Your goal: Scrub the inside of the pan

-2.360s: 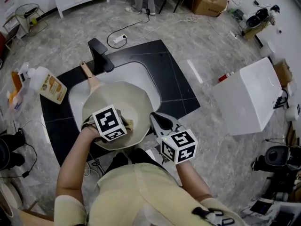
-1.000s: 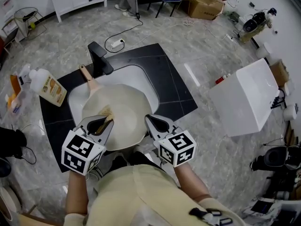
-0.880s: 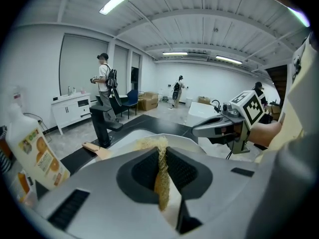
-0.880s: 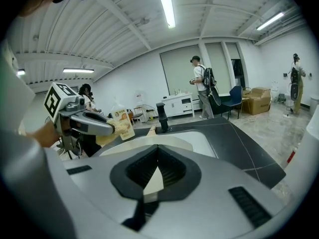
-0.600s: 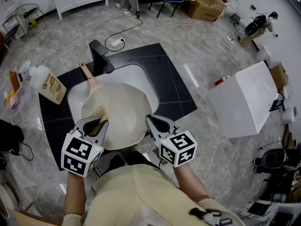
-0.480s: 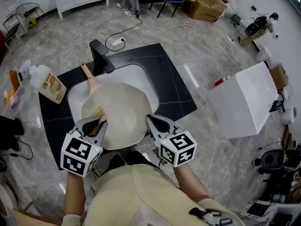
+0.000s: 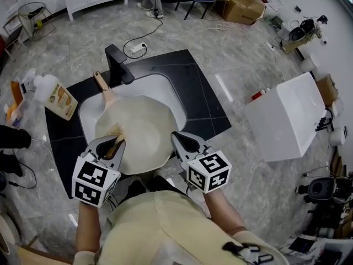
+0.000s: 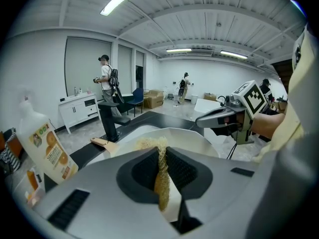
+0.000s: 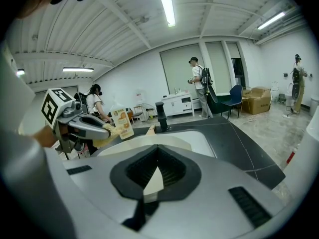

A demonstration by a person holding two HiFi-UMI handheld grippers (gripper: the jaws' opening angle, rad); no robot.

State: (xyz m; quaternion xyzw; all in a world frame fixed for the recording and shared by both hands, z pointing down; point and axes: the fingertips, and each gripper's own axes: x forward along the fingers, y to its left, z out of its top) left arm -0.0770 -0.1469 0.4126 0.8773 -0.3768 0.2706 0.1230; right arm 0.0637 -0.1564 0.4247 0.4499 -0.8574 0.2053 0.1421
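Pan [image 7: 144, 127] steadied: right hand-held gripper [image 7: 186, 142] clamped on it at 4 o'clock. Left hand-held gripper [image 7: 112, 146] pinches fibrous scrub pad [image 8: 160, 178] at pan's 8 o'clock. Scrubbing step likely; next, press pad down, sweep interior. Pan cream, wide, shallow, lying in sink [image 7: 168, 90], handle [image 7: 103, 87] toward 11 o'clock.

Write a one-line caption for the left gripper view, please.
Left tool clamps a fibrous scrubber over the cream pan, while the right tool holds the pan's rim.
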